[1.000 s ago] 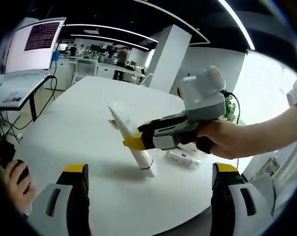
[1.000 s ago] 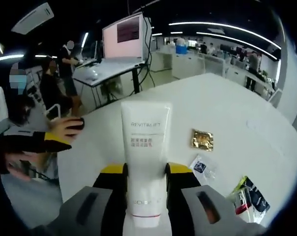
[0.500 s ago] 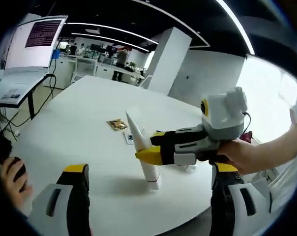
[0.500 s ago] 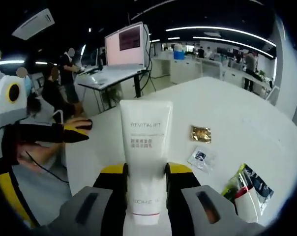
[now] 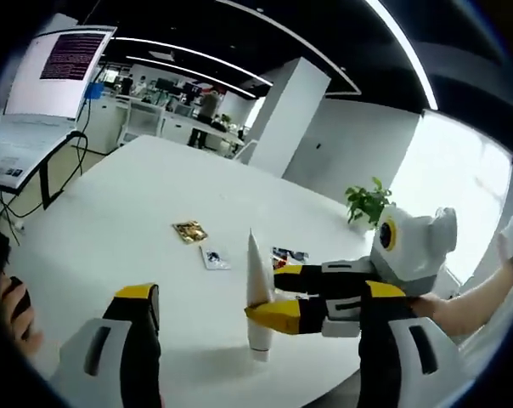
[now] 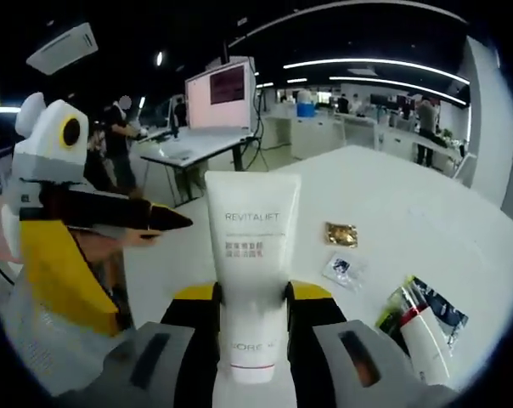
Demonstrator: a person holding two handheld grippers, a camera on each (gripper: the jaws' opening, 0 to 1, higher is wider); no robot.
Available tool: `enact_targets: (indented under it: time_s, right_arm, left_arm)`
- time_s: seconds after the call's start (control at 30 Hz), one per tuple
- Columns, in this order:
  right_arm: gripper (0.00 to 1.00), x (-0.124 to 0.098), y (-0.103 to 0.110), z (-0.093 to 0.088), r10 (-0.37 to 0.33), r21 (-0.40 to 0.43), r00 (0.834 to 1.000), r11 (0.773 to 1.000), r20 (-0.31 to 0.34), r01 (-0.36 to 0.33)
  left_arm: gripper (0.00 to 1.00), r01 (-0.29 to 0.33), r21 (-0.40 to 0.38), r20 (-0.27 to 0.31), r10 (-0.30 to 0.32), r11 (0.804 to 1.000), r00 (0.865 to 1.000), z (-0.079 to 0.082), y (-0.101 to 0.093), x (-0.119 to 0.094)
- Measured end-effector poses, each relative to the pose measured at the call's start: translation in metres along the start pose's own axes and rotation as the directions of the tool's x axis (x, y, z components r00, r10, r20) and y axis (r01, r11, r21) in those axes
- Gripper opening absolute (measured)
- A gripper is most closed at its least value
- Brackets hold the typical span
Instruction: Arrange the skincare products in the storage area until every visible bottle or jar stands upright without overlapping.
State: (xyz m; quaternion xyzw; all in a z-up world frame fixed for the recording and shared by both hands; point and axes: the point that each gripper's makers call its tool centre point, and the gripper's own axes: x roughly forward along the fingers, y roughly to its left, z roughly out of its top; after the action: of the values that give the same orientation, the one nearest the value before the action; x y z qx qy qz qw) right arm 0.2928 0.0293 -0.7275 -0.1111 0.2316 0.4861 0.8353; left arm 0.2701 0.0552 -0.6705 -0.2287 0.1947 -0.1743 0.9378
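A white Revitalift tube [image 6: 252, 255] stands cap down and nearly upright on the white table [image 6: 384, 212], with my right gripper [image 6: 252, 293] shut on its lower part. In the left gripper view the same tube [image 5: 255, 263] is seen edge-on, its cap resting on the table [image 5: 112, 221], and the right gripper [image 5: 272, 296] comes in from the right clamped around it. My left gripper [image 5: 261, 308] is open, its jaws wide apart on either side of the tube without touching it. In the right gripper view the left gripper [image 6: 167, 221] reaches in from the left.
A gold sachet [image 6: 341, 234], a small clear sachet [image 6: 339, 269] and colourful packets with a white tube [image 6: 422, 319] lie on the table to the right. A person's hand [image 5: 469, 297] holds the right gripper. Desks, a monitor [image 6: 227, 85] and people stand beyond the table edge.
The right gripper has brought the tube from a tilt to nearly upright, cap on the table. The left gripper now sits closer beside it, still open.
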Motion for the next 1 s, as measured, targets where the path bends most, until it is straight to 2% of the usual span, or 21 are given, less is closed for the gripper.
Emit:
enact_targets:
  time_s: [0.1, 0.27, 0.5, 0.6, 0.67, 0.77, 1.0]
  right_arm:
    - [0.29, -0.010, 0.003, 0.001, -0.001, -0.007, 1.000, 1.000, 0.014, 0.001]
    - [0.29, -0.025, 0.011, 0.010, 0.004, -0.051, 0.999, 0.999, 0.049, -0.002]
    - [0.29, -0.040, 0.018, 0.023, -0.006, -0.112, 0.996, 0.994, 0.084, 0.015]
    - [0.29, -0.043, 0.019, 0.021, -0.011, -0.114, 0.996, 0.993, 0.085, 0.021]
    - [0.29, -0.047, 0.020, 0.021, -0.016, -0.119, 0.996, 0.993, 0.085, 0.026]
    - [0.29, -0.051, 0.023, 0.020, -0.014, -0.125, 0.996, 0.992, 0.084, 0.025]
    - [0.29, -0.063, 0.039, 0.021, 0.001, -0.141, 0.996, 0.990, 0.089, 0.012]
  left_arm:
    - [0.83, 0.008, -0.001, 0.000, -0.008, 1.000, 1.000, 0.004, -0.001, 0.006]
    - [0.70, 0.048, 0.021, -0.034, -0.048, 0.999, 0.998, -0.003, -0.013, 0.018]
    - [0.46, 0.074, 0.057, -0.047, -0.072, 0.996, 0.996, -0.012, -0.031, 0.021]
    - [0.41, 0.083, 0.078, -0.046, -0.079, 0.994, 0.996, -0.011, -0.038, 0.021]
    - [0.37, 0.078, 0.118, -0.034, -0.075, 0.990, 0.997, -0.009, -0.041, 0.020]
    - [0.27, 0.088, 0.130, -0.024, -0.086, 0.988, 0.996, -0.008, -0.044, 0.019]
    - [0.17, 0.088, 0.257, 0.051, -0.104, 0.962, 0.993, 0.003, -0.061, 0.017]
